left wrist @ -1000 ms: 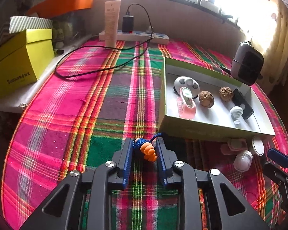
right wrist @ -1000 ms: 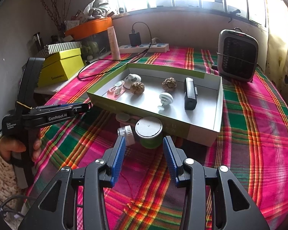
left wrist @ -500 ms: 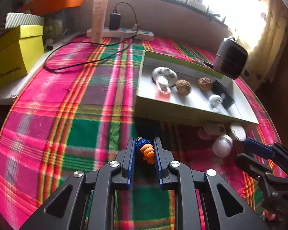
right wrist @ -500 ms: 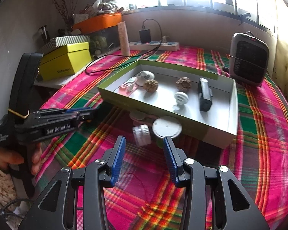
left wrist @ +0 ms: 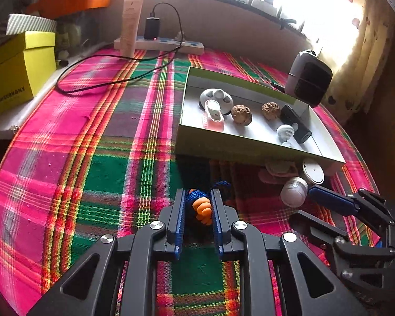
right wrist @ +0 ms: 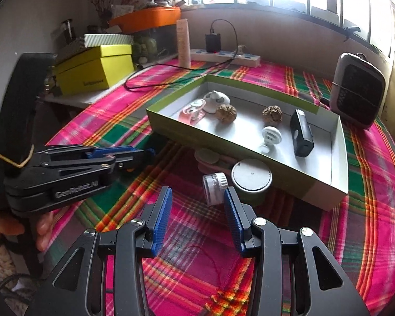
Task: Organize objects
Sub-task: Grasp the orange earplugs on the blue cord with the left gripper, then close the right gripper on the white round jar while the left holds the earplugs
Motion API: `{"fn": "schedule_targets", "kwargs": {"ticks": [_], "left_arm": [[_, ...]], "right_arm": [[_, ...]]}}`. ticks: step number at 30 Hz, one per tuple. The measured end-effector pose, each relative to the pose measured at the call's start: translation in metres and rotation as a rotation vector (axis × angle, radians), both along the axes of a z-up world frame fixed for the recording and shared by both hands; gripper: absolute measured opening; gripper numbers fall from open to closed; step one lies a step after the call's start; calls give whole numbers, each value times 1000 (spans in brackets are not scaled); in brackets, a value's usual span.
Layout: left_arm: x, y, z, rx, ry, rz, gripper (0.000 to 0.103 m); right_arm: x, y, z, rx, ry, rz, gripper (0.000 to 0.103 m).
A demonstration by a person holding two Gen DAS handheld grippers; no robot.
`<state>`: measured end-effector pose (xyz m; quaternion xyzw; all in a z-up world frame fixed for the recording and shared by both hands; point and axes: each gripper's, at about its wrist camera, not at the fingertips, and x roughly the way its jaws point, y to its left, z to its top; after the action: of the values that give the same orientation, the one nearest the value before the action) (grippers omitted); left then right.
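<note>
Right gripper [right wrist: 196,210] nearer plaid tablecloth [right wrist: 368,184].

A: Left gripper [left wrist: 198,209], own view: orange-and-blue trinket [left wrist: 201,208] pinched between the pads; its lower part is lost in shadow. What it is, can't tell.

B: From the right wrist view the same gripper [right wrist: 142,155] is motion-blurred; its tips cover nearly all of that trinket.

A: Tray [left wrist: 250,152]: near wall hides the lower part of a pinkish item [left wrist: 276,171] on the cloth. Shape unreadable.

B: Small clear jar [right wrist: 215,188]: contents not discernible. Green tin [right wrist: 251,181] behind it, base hidden by the right gripper's finger.

A: Yellow box [left wrist: 15,76] cut by the frame's left edge; print too small.

B: Person's hand [right wrist: 26,233]: mostly behind the handle.
</note>
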<state>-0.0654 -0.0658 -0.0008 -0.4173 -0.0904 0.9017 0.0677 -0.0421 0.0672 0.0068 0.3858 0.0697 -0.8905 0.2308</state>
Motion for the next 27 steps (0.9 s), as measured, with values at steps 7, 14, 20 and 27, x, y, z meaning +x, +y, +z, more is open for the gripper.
{"fn": "schedule_targets", "kwargs": {"ticks": [7,14,20,27], "left_arm": [[0,-3,-1,33,0,-1,17],[-1,-5,-2,68,-1,-3,17],[-1,-8,-3,81,-2,-3,17],[-1,-9,-3,90,-2,-3,17]], "right_arm": [[-3,-8,-2,27,-7,14,42],[-8,-10,-3,11,-30,-3,42],[-12,-19,-3,2,-36,-7,42],[-19,-25,-3,12,-41,-54,42]]}}
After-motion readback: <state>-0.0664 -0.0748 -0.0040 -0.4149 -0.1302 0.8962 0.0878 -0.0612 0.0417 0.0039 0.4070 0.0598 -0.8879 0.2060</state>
